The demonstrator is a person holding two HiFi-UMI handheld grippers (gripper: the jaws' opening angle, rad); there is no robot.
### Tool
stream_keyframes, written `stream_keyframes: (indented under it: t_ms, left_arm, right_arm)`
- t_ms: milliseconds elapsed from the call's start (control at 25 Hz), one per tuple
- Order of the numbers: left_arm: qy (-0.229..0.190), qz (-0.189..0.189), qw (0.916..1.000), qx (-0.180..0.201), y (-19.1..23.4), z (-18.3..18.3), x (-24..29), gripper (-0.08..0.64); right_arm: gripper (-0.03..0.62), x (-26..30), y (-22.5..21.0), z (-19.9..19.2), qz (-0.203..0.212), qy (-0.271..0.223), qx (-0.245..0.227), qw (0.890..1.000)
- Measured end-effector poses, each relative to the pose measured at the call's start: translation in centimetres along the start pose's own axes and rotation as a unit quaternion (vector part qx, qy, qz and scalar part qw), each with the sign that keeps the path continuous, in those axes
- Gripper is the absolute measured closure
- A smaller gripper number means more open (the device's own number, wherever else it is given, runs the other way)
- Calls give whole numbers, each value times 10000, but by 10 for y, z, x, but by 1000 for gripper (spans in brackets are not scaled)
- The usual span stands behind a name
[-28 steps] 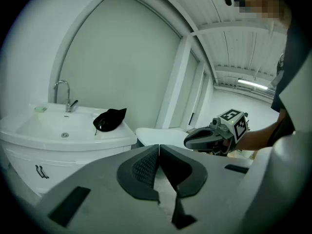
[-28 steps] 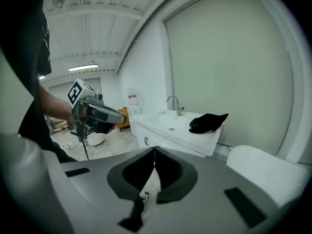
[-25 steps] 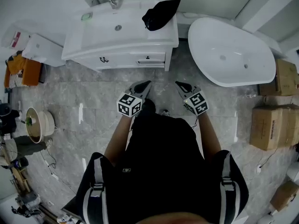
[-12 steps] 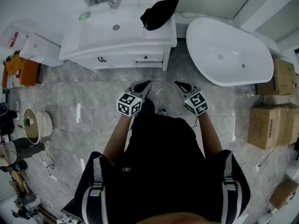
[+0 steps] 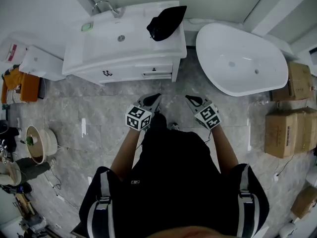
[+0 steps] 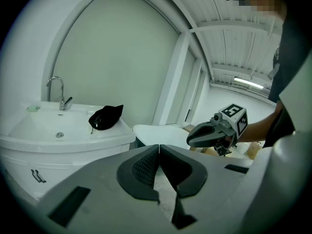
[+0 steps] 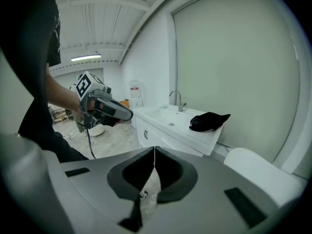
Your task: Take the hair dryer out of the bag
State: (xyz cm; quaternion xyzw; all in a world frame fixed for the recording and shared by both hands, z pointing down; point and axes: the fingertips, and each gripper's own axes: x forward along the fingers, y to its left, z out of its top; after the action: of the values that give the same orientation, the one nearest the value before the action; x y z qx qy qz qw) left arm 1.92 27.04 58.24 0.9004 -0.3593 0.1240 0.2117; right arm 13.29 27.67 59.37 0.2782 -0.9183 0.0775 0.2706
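head view, and both grippers hover side by side over the grey stone floor [image 5: 99, 108], well short of the white table [image 5: 124, 58] with its sunken basin [image 5: 116, 36]. the black bag [image 5: 166, 21] lies on the table's right end, just beside the basin, away from the faucet [image 5: 101, 5]. the hair dryer itself can't be made out. left gripper [image 5: 154, 98] has its jaws pressed together on nothing, pointing towards the table. right gripper [image 5: 190, 98] is the same, jaws together and empty. a white bathtub [image 5: 240, 58] stands just right of the table, and neither gripper touches the bag.
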Motion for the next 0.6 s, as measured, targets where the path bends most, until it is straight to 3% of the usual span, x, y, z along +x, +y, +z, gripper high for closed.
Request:
stream_keyframes:
  t_ms: [600]
  left_arm:
    - [188,-299,9993,98,76,36,19,545]
  right_arm:
    - [532,59,-31,38,-258,67,239,9994]
